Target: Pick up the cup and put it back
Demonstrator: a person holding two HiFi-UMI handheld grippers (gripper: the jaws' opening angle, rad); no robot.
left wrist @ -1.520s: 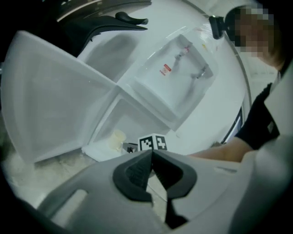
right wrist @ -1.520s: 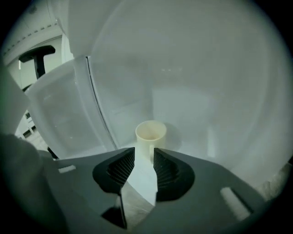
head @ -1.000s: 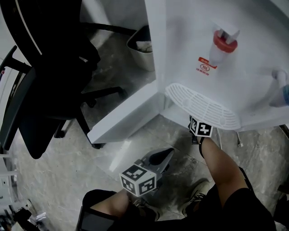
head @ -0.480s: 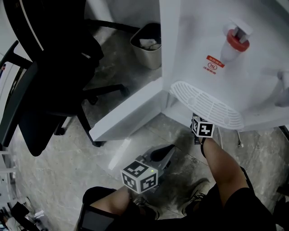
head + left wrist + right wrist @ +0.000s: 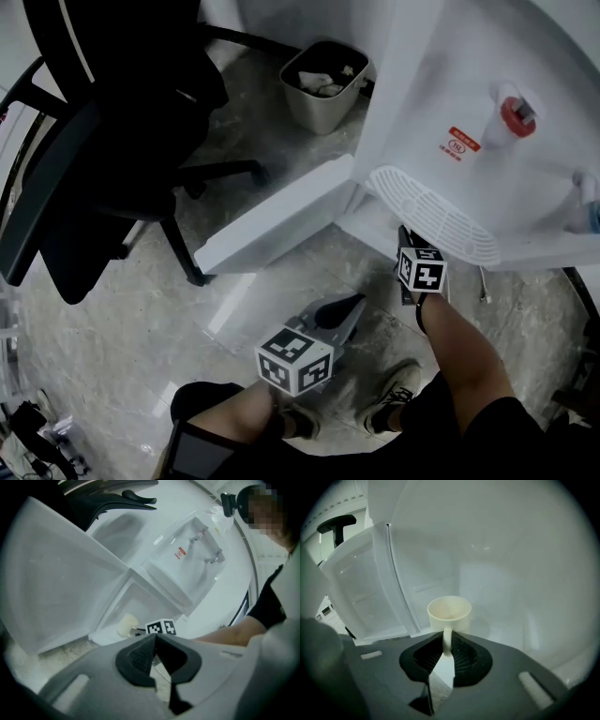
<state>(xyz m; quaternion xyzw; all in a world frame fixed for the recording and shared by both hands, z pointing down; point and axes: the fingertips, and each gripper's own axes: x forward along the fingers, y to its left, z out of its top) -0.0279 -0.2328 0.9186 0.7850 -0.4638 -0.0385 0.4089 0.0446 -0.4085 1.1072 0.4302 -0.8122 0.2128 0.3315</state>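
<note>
One thin handle is all the right gripper has, jaws just closed onto it, cup low inside the cabinet, so it could swivel or slip loose. Tray overhangs the exit and the door stands open alongside, both easy to clip. Left gripper hangs clear, jaws together, empty.

Blk office chair, grey stone floor, beige bin w/ rubbish

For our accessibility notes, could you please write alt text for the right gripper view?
The right gripper, its jaws just closed, grips the handle of an upright cream cup inside a white cabinet. The cabinet's door stands open at the left.
</note>
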